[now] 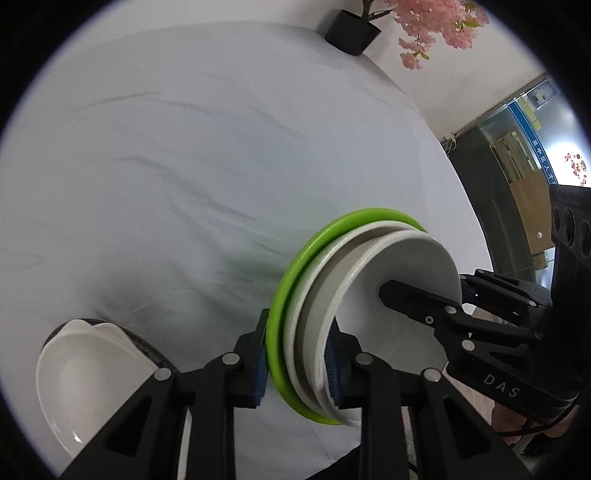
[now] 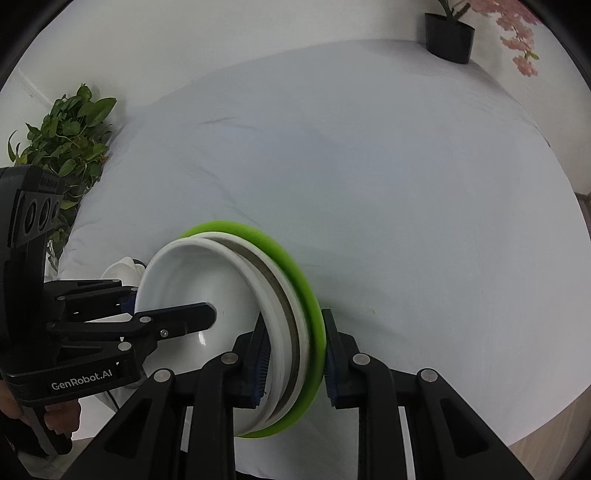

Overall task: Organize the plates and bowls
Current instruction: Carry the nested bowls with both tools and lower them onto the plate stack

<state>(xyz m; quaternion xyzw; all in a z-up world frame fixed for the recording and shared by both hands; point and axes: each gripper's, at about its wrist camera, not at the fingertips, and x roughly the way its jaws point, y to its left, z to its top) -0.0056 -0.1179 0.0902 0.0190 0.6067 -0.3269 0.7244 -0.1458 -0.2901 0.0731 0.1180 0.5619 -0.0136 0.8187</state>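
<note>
A stack of dishes, a green plate (image 1: pixel 295 266) under white plates with a white bowl (image 1: pixel 406 266) on top, is held between both grippers above the white tablecloth. My left gripper (image 1: pixel 297 363) is shut on one edge of the stack. My right gripper (image 2: pixel 295 363) is shut on the opposite edge; the green plate (image 2: pixel 299 280) and white bowl (image 2: pixel 177 273) show there too. Each view shows the other gripper's finger inside the bowl. A separate white bowl (image 1: pixel 85 373) lies on the table at lower left.
The round table with a wrinkled white cloth (image 1: pixel 184 166) fills both views. A black pot with pink blossoms (image 1: pixel 352 31) stands at the far edge. A green leafy plant (image 2: pixel 66 140) stands beyond the table's left side.
</note>
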